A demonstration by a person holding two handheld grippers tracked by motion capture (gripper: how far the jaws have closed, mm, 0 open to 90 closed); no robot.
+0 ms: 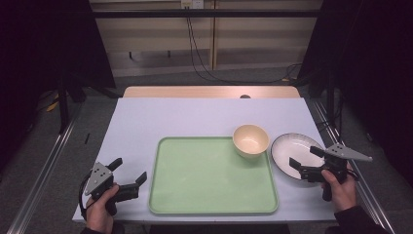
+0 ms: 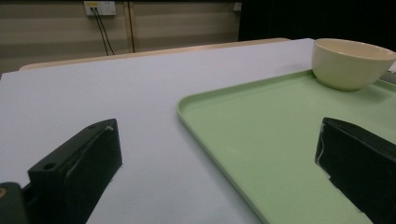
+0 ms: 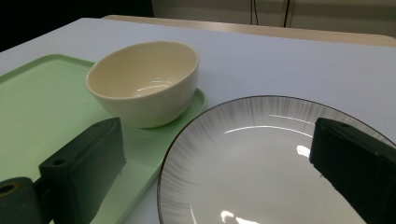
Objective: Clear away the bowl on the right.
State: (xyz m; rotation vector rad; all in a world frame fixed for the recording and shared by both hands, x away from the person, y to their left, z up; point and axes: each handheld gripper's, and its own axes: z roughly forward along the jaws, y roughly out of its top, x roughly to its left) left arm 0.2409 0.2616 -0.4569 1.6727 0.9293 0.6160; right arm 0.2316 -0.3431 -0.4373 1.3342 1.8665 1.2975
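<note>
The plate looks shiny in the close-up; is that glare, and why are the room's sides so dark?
In the right gripper view, the plate carries bright streaks and spots of reflected light, so yes, glare. In the high view, light falls on the table while both flanks stay nearly black. In the left gripper view, the bowl looks slightly soft.

Two handheld grippers are gripped from below. The left gripper [image 1: 130, 171] is held low with jaws spread wide; the right gripper [image 1: 303, 157] is likewise spread, seemingly raised slightly.
</note>
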